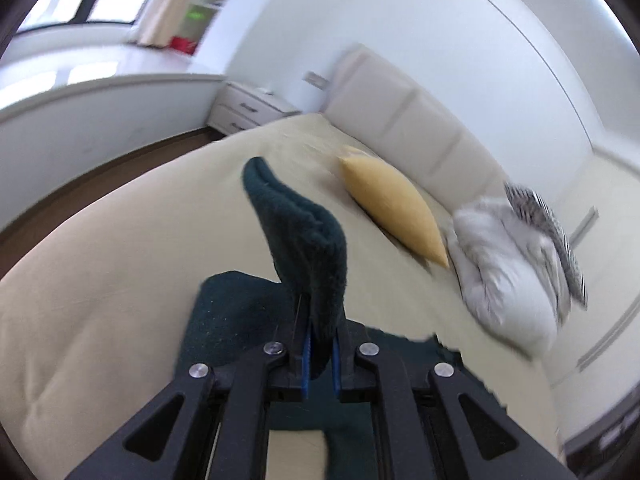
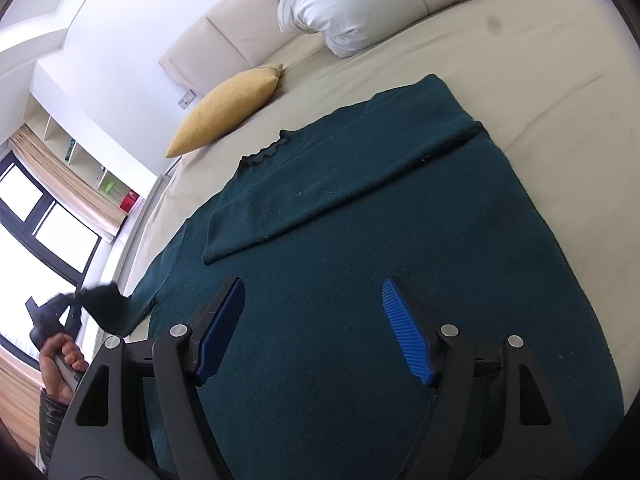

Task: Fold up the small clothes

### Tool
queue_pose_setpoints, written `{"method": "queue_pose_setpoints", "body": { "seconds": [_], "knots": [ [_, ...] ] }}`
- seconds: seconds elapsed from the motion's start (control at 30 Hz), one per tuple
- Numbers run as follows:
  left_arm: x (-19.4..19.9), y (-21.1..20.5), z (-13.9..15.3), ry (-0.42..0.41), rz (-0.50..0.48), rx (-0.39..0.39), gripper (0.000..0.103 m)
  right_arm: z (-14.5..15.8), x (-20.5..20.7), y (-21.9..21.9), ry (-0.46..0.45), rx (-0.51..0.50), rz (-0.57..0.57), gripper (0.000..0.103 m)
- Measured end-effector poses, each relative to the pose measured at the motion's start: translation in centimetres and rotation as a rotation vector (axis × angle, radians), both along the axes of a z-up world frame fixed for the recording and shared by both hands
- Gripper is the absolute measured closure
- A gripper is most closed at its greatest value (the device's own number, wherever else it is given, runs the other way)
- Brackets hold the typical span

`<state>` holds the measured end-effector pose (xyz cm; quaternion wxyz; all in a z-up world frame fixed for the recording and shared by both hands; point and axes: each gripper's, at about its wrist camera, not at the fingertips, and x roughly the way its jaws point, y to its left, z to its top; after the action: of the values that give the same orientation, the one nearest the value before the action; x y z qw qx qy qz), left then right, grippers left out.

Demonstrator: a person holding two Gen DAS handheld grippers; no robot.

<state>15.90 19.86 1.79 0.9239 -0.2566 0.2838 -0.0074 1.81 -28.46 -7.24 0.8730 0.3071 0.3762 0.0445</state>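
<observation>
1. The left gripper (image 1: 320,354) has its blue pads clamped tight on a sleeve end (image 1: 304,240) of the dark green sweater (image 2: 360,248), lifted off the bed (image 2: 540,60)
2. The right gripper (image 2: 316,332) stands wide apart over the sweater's body, gripping nothing
3. The sweater lies flat on the beige bed, one sleeve folded across it
4. A yellow cushion (image 2: 228,108) and white pillow (image 2: 360,4) lie beyond

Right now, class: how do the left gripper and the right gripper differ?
The left gripper is shut on a fold of the green sweater; the right gripper is open and empty. The left lifts its cloth off the bed; the right hangs above cloth lying flat. Both have black arms and blue pads.
</observation>
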Motion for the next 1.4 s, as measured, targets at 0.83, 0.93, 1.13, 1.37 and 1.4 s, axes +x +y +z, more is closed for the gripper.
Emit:
{"method": "queue_pose_setpoints", "body": {
  "seconds": [0.83,0.93,1.13,1.37,1.4],
  "knots": [
    [-6.0,-9.3,-7.5,0.152,-0.247,0.062,0.019,-1.2,11.9,7.7,0.110,0.097,0.291,0.032],
    [-6.3,-5.5,-7.7,0.164,-0.186,0.006,0.020,-2.5,15.4,10.8,0.163,0.087,0.343,0.036],
    [-6.1,-1.3,-8.1,0.167,-0.117,-0.028,0.021,-2.0,18.0,14.7,0.185,-0.057,0.344,0.088],
    [-3.6,-0.8,-7.2,0.138,-0.113,-0.028,0.020,4.8,17.2,13.7,0.006,-0.193,0.391,0.096],
    [-3.0,-1.1,-6.8,0.132,-0.115,-0.022,0.021,5.5,17.3,12.8,-0.017,-0.201,0.378,0.096]
  ]
}}
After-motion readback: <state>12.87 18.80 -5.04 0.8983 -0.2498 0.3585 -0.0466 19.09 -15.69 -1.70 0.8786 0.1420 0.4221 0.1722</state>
